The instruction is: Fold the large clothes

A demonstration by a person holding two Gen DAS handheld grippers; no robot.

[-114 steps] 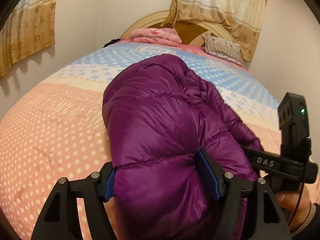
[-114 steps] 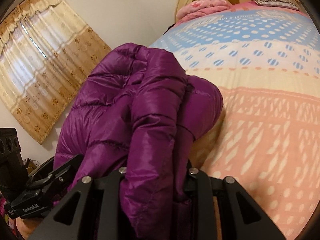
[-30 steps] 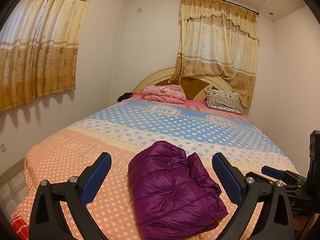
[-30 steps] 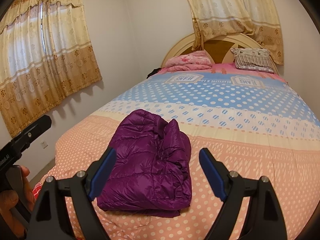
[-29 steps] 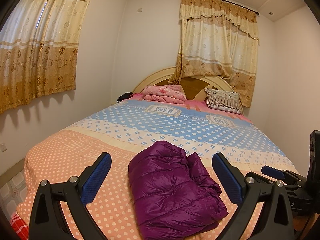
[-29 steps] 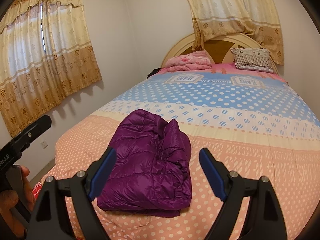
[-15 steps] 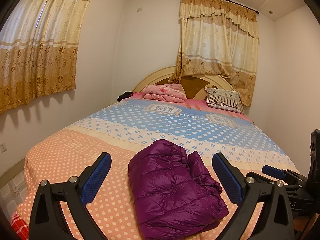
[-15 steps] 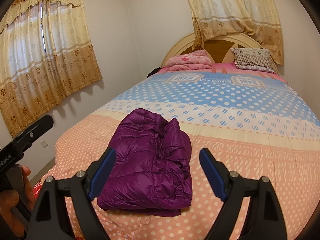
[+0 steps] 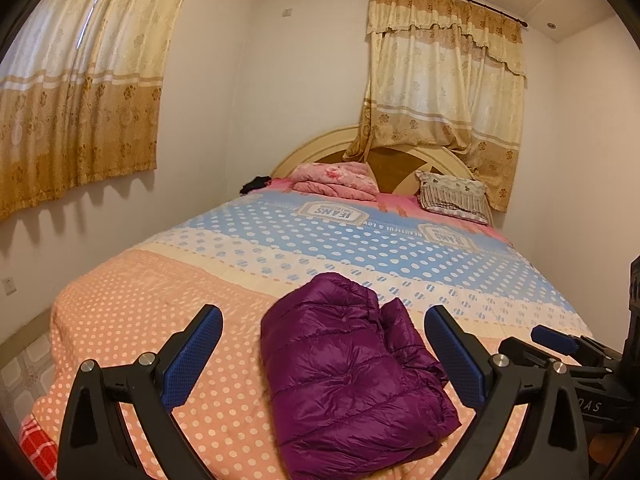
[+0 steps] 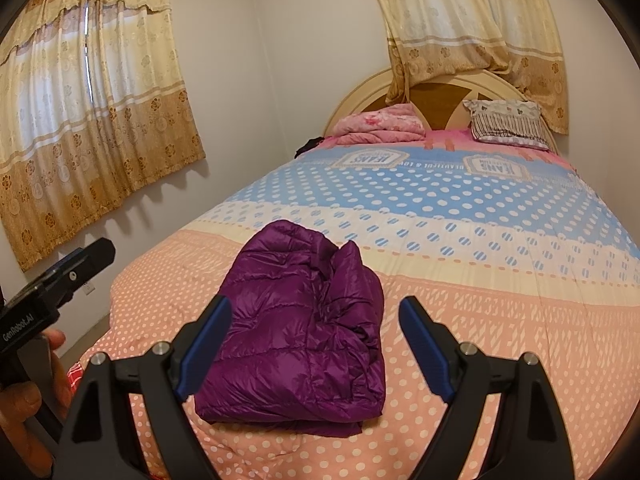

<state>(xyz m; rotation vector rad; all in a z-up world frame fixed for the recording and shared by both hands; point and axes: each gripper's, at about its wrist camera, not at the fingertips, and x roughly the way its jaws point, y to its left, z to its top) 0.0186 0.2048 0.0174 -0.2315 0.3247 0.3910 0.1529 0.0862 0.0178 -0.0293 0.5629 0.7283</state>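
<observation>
Here, purple down jacket [image 9: 348,376] lies folded into a compact bundle on the orange dotted end of the bedspread [image 9: 132,312], near the foot of the bed. Left gripper [image 9: 324,354] held back from it, blue pads spread wide, holding nothing. Right gripper [image 10: 314,346] likewise wide apart and empty, clear of the jacket. Pink blanket [image 9: 334,176] and striped pillow [image 9: 454,196] by the headboard.
</observation>
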